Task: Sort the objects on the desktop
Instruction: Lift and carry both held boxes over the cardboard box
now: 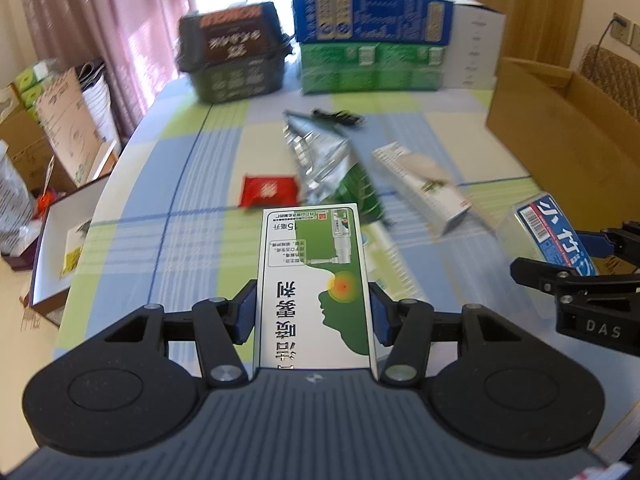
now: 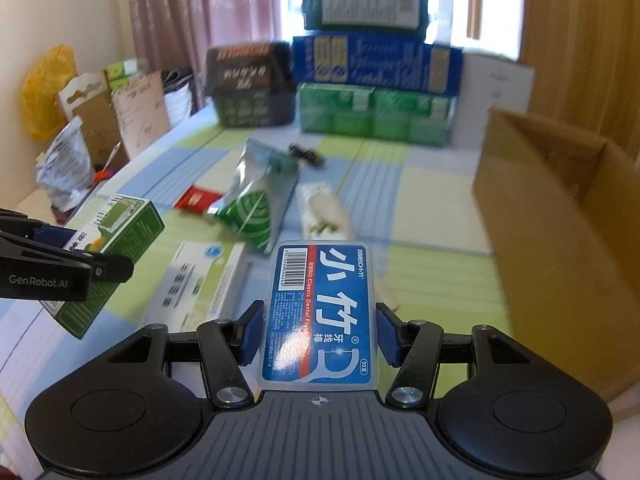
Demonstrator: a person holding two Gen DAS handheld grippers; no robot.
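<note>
Green-and-white box [image 1: 314, 280], blue floss case [image 2: 320, 312] (white lettering), blue-green checked tablecloth [image 1: 200, 152].

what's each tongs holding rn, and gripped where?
Left tongs hold the green-and-white spray box, pads on its two long side edges. Right tongs hold the blue dental floss pick case, likewise clamped across its long sides.

Both wrist cameras look forward low over the desk [image 1: 192, 168], toward stacked boxes [image 2: 376, 92] at 12 o'clock. Left view's neighbor sits at 3 o'clock; right view's at 9. Both share the mid-desk clutter.
</note>
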